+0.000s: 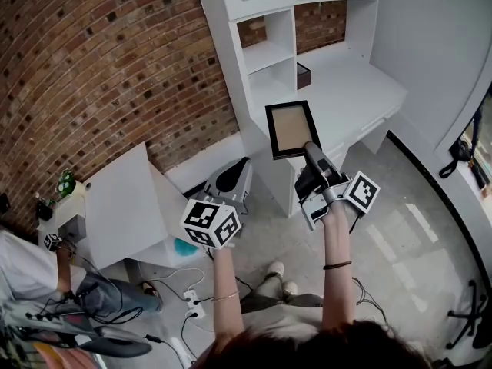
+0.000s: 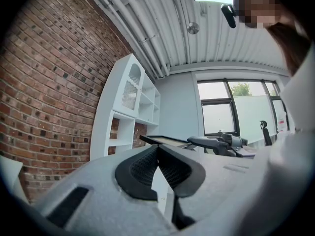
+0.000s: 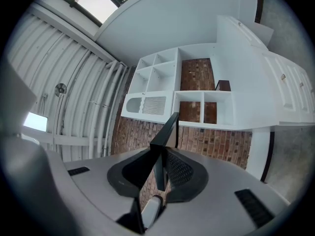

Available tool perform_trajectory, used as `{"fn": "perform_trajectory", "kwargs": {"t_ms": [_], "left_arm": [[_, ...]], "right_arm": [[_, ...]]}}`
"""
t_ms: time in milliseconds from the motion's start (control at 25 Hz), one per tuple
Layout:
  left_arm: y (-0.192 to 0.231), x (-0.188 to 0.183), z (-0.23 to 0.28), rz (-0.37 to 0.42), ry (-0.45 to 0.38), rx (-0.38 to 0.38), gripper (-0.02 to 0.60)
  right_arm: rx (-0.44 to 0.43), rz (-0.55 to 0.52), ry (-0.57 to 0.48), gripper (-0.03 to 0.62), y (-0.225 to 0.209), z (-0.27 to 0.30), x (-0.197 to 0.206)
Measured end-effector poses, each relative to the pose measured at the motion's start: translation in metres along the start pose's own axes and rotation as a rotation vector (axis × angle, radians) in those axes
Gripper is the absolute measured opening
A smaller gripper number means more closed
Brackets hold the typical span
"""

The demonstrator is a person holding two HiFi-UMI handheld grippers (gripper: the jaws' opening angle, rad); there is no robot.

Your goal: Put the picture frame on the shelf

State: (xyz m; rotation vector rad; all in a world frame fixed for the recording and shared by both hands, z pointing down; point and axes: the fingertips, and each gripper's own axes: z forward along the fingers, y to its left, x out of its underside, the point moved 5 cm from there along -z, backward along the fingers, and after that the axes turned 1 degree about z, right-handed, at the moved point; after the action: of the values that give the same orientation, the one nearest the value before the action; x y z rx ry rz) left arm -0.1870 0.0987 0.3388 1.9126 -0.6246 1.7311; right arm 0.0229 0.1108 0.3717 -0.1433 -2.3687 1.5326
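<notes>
While the right tool [image 1: 309, 149] is pinching its nearest edge, the picture frame [image 1: 291, 127] is probably handling light, stiff (perhaps fragile).

Brick wall [image 1: 100, 68] fills the left side. At its foot stands 1 white cabinet [image 1: 127, 198], with a small green item [image 1: 66, 183] beside it, close to the wall. Out from the wall, a white power strip [image 1: 192, 304] and cables lie on the grey floor [image 1: 400, 229]. 1 dark chair base [image 1: 470, 315] sits far across from the wall.
</notes>
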Motion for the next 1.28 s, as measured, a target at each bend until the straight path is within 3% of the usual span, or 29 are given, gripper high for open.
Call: {"fn": "perform_trajectory", "kwargs": {"t_ms": [480, 1280], "left_arm": [[0.023, 0.006, 0.033, 0.001, 0.013, 0.007, 0.011], [0.108, 0.018, 0.150, -0.042, 0.008, 0.075, 0.011]], "right_arm": [[-0.009, 0.006, -0.004, 0.074, -0.017, 0.028, -0.016], [0.024, -0.022, -0.040, 0.074, -0.071, 0.122, -0.069]]}}
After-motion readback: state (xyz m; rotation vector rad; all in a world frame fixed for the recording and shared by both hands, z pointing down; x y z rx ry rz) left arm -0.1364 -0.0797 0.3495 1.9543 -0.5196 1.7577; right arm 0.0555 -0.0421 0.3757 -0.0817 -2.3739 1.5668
